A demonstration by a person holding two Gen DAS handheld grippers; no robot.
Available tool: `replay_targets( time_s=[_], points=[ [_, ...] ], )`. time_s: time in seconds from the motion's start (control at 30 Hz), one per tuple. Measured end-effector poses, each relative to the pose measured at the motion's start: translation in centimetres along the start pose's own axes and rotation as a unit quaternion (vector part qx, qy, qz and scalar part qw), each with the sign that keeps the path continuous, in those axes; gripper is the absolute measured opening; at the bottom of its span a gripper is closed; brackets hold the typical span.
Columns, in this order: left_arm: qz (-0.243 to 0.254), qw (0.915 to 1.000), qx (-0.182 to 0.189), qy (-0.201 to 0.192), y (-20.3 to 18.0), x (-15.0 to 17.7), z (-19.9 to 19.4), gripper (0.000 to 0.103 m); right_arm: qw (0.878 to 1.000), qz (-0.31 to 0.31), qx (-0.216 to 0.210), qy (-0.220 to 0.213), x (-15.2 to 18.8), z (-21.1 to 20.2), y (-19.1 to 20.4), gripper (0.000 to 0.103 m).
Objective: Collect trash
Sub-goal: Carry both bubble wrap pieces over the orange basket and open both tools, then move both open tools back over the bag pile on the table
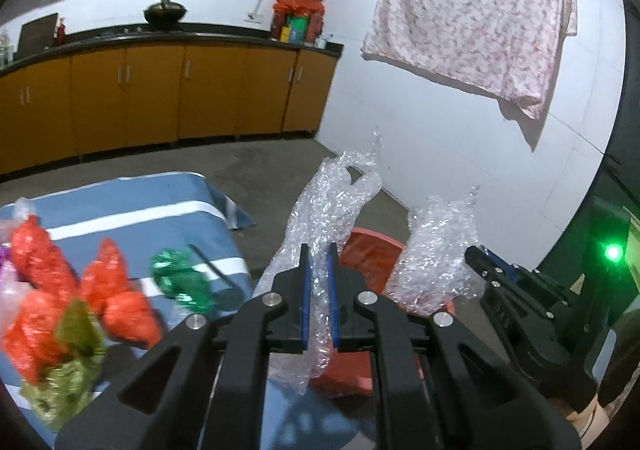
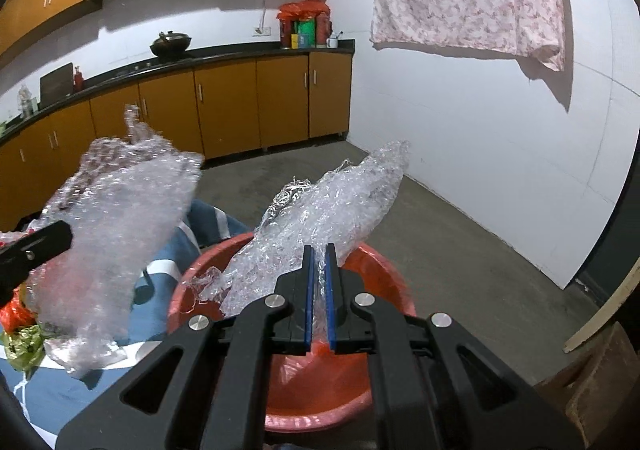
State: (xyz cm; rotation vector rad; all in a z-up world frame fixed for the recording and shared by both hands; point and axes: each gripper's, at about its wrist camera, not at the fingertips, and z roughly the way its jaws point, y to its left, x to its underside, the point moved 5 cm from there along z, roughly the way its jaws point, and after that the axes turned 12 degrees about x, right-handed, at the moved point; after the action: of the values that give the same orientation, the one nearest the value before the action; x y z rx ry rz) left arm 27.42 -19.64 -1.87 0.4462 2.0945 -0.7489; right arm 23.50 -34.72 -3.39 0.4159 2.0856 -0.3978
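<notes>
Two crumpled sheets of clear bubble wrap, both lifted: one [image 1: 328, 210] is pinched between blue pads and stands up long and twisted; the other [image 2: 320, 218] is clamped likewise and hangs over a red basin [image 2: 384, 266]. On the blue striped cloth [image 1: 132, 210] lies a loose heap of crumpled wrappers: red [image 1: 36, 262], green [image 1: 180, 282], yellow-green [image 1: 68, 370].

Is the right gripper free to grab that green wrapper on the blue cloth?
Probably not yet: the right gripper is shut on a bubble wrap piece over the red basin. The green wrapper lies across by the left gripper.
</notes>
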Motion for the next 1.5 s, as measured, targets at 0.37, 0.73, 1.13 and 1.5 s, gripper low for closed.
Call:
replay_targets(
  time_s=[0.37, 0.73, 1.13, 1.5],
  points=[
    [-0.007, 0.9989, 0.027, 0.038, -0.7, 1.1, 5.1, 0.027, 0.999, 0.012, -0.022, 0.032, 1.6, 2.5, -0.8, 0.044],
    [-0.013, 0.9995, -0.020, 0.021, 2.3, 1.7, 2.2, 0.059, 0.999, 0.012, 0.009, 0.036, 3.3, 1.8, -2.1, 0.066],
    [-0.017, 0.9989, -0.044, -0.005, 3.6, 1.3, -1.4, 0.066, 1.000, -0.004, 0.007, 0.014, 2.9, -0.8, -1.2, 0.068],
    [-0.011, 0.9897, -0.134, -0.050, 7.5, 2.6, -10.5, 0.078, 0.998, -0.029, -0.058, -0.003, 2.8, -3.7, 3.8, 0.068]
  ],
)
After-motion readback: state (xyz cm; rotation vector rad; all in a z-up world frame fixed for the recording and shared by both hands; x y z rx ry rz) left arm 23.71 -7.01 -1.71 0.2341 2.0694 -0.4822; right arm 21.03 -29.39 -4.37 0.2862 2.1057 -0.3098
